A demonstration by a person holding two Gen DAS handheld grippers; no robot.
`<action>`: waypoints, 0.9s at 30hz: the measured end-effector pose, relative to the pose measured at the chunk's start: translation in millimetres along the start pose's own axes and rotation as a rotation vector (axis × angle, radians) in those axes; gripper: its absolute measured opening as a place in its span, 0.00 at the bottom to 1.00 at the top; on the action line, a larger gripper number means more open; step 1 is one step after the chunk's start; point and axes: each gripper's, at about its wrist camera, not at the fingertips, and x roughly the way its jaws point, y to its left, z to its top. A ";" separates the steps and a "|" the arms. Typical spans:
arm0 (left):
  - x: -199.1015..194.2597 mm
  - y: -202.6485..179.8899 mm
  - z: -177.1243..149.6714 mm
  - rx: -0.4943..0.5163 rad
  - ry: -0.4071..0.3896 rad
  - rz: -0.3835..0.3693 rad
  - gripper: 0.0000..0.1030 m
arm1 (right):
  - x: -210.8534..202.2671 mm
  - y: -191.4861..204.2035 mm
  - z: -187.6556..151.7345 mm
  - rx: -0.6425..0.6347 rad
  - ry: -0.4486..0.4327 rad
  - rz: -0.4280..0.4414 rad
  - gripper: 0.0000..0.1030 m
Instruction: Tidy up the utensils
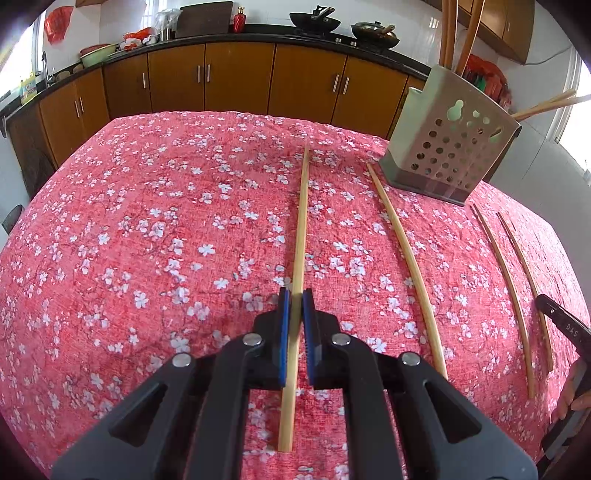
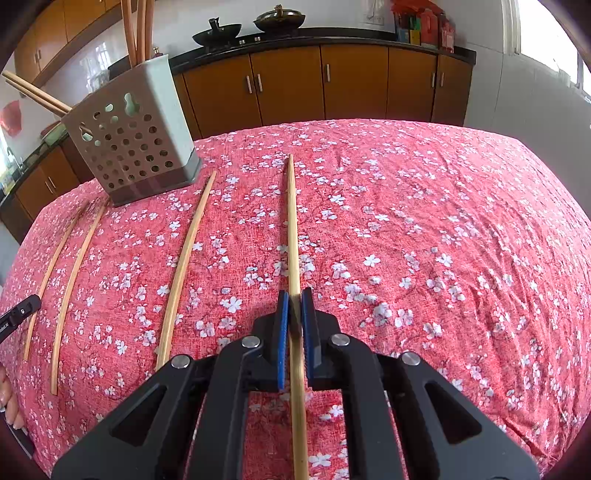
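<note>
On the table (image 1: 147, 240), under a red floral cloth, four loose chopsticks lie side by side, each running from the near edge toward the far edge. The left claw (image 1: 296, 314) is clenched on the leftmost chopstick (image 1: 301, 229): its blue pads (image 1: 283, 332) press against either side of the stick, near its near end. A short length of stick passes back between the fingers, while the long part lies ahead on the cloth. The right claw (image 2: 294, 314) grasps the rightmost chopstick (image 2: 293, 229) in the same manner, low on the stick, which also rests flat on the cloth ahead of it. Between these two lie the second chopstick (image 1: 410, 258) and the third chopstick (image 2: 184, 266), both untouched, apart from each other and from the held sticks. The holder (image 1: 450, 147), a grey perforated box, stands upright toward the far edge, just beyond the far tips of the two middle sticks. Tall wooden handles (image 1: 448, 33) stand in it, and a pair of chopsticks (image 1: 546, 105) leans out over its rim. Each wrist view shows the other claw at the frame edge, with the operator's fingers behind it. Brown cabinets (image 1: 236, 74) run along the wall beyond the far edge.
</note>
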 end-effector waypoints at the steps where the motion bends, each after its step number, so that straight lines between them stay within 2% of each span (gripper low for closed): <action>1: 0.1 0.2 0.1 0.000 0.000 0.000 0.09 | 0.0 0.0 0.0 0.000 0.000 0.000 0.08; 17: 0.8 0.2 1.0 0.000 0.000 0.001 0.09 | -0.6 0.1 -0.8 0.001 0.001 0.001 0.08; 22: 3.3 -9.1 -0.2 0.058 0.006 0.038 0.10 | -6.8 3.2 -10.2 -0.007 0.002 0.001 0.08; 27: -0.4 -8.5 -5.4 0.071 0.014 0.024 0.10 | -12.9 2.4 -17.5 -0.007 0.004 0.010 0.08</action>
